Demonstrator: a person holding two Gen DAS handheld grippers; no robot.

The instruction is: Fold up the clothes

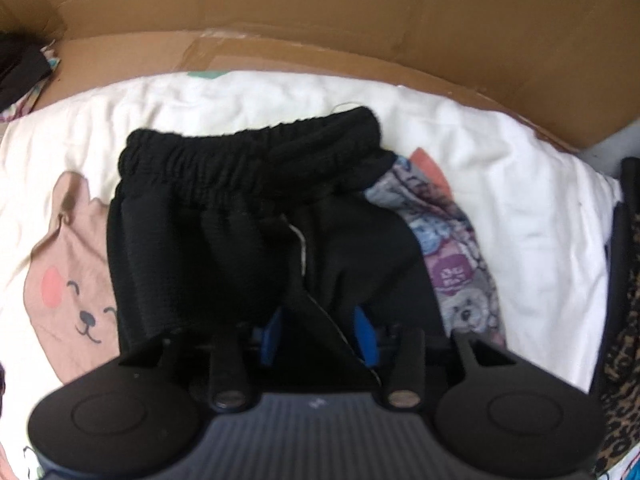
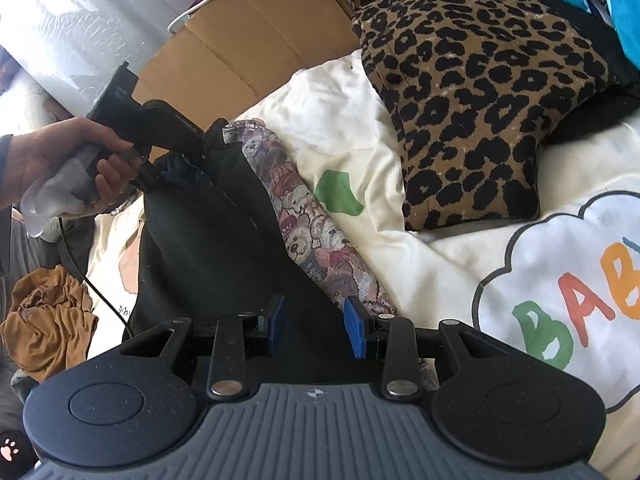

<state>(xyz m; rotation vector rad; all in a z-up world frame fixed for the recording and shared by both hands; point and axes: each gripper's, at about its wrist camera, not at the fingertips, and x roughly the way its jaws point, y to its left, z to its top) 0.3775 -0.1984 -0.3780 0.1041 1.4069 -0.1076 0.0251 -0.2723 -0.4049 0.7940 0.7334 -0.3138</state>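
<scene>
Evidently mid-fold: the left gripper (image 1: 320, 330) fingers pinch the black shorts' (image 1: 240, 232) hem on the bed (image 1: 520, 200), the right gripper (image 2: 316, 328) fingers apart above them; the waistband isn't folded.

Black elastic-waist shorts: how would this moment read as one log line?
left tongs: shut on black elastic-waist shorts | right tongs: open over them | shorts lie on cream printed bedsheet, partly over a teddy-print garment
</scene>
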